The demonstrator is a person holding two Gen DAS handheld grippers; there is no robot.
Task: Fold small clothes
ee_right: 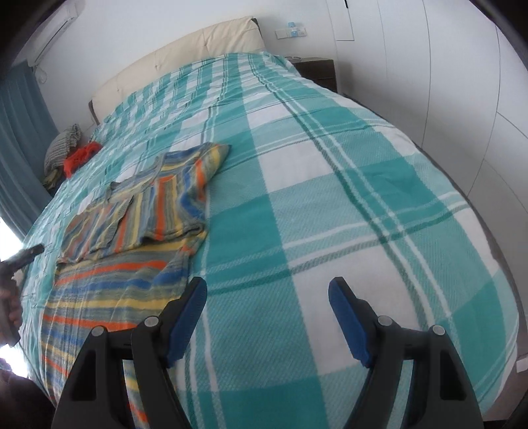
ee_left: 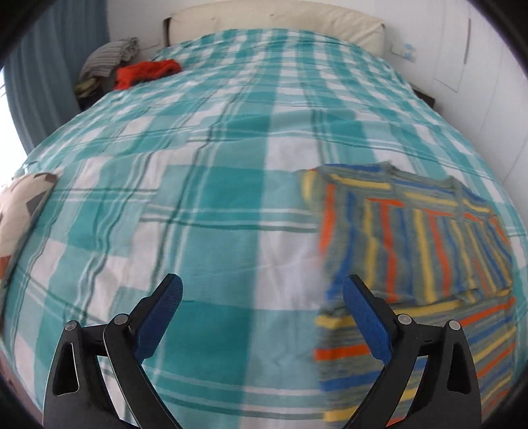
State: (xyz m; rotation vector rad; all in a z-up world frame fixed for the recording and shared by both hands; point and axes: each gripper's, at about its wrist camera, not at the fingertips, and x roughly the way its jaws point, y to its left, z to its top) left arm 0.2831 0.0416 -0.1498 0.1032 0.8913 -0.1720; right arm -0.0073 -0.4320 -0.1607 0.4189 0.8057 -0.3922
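Teal-and-white checked bedding [ee_right: 330,204] covers the whole bed and serves as the folding surface. Over it the left gripper [ee_left: 262,300] hangs with its blue pads spread wide and nothing between them; only bare blanket shows in the gap. The right gripper [ee_right: 267,297] is likewise parted and empty, aimed down at plain check just beside the garment's edge.

Between the two tools lies the striped shirt [ee_right: 138,211], orange, yellow, blue and grey, flat on the blanket. Its upper part is doubled over onto the lower part, so a first fold looks done, and both tools being empty and off the cloth fits a release before the next grip. A hand [ee_right: 10,307] holding the left tool shows at the far edge of the right view.

Farther off, near the cream headboard [ee_left: 274,19], a red garment [ee_left: 145,72] and a striped grey heap [ee_left: 105,59] wait at the bed's corner, probably still unfolded. No basket or box is in sight.
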